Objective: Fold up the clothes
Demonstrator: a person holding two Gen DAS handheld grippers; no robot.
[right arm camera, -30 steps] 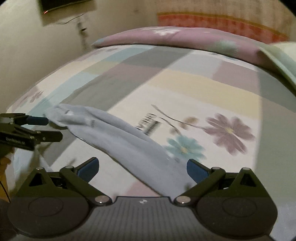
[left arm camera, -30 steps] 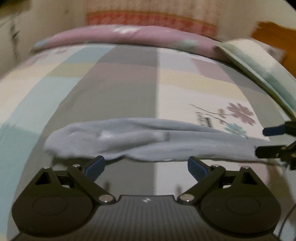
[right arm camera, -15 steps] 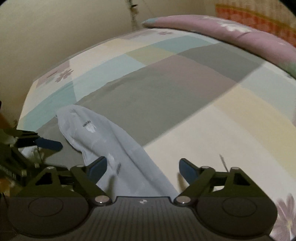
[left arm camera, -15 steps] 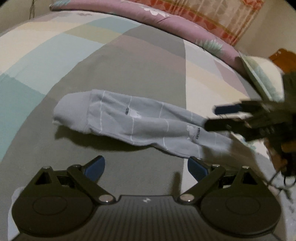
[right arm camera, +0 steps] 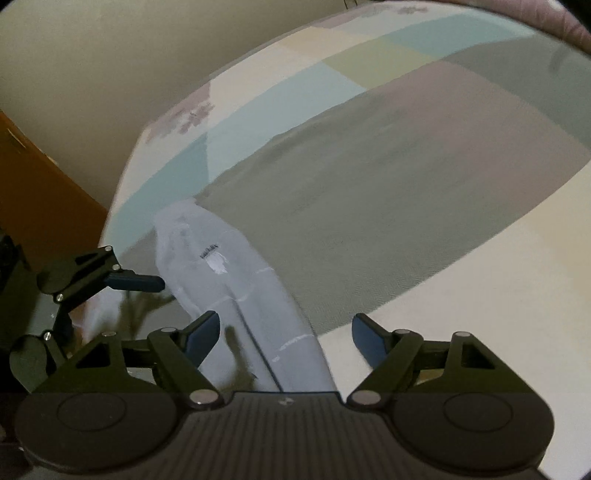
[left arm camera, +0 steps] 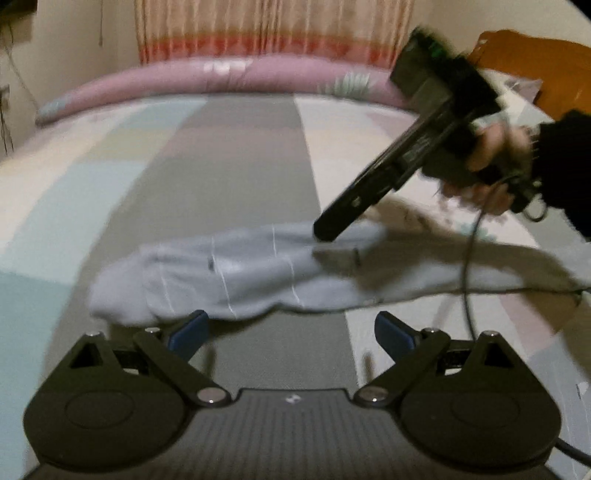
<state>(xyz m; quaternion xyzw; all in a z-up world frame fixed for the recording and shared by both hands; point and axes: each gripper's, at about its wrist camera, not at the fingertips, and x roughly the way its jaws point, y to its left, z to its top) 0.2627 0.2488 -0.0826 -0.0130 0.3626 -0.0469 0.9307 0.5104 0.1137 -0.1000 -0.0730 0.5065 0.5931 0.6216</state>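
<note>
A long pale grey garment (left arm camera: 258, 273) lies flat across the patchwork bedsheet (left arm camera: 240, 166). My left gripper (left arm camera: 290, 330) is open just short of the garment's near edge, with nothing between its fingers. A hand (left arm camera: 491, 162) in a dark sleeve holds my right gripper, whose tip (left arm camera: 332, 225) points down at the garment's middle. In the right wrist view the garment (right arm camera: 236, 280) runs lengthwise under and between the jaws of my right gripper (right arm camera: 286, 336), which stand wide apart without pressing on it. One of the left gripper's fingers (right arm camera: 136, 282) reaches towards the cloth from the left.
A pink rolled quilt (left arm camera: 221, 77) lies along the bed's far edge under a striped curtain (left arm camera: 258, 29). Wooden furniture (left arm camera: 535, 62) stands at the back right, and a wooden panel (right arm camera: 37, 192) beside the bed corner. A cable (left arm camera: 469, 258) hangs over the garment.
My right gripper swung left along the garment from its end to its middle, tilted downward, and its jaws narrowed a little. My left gripper's view rolled back to level. The garment stayed flat.
</note>
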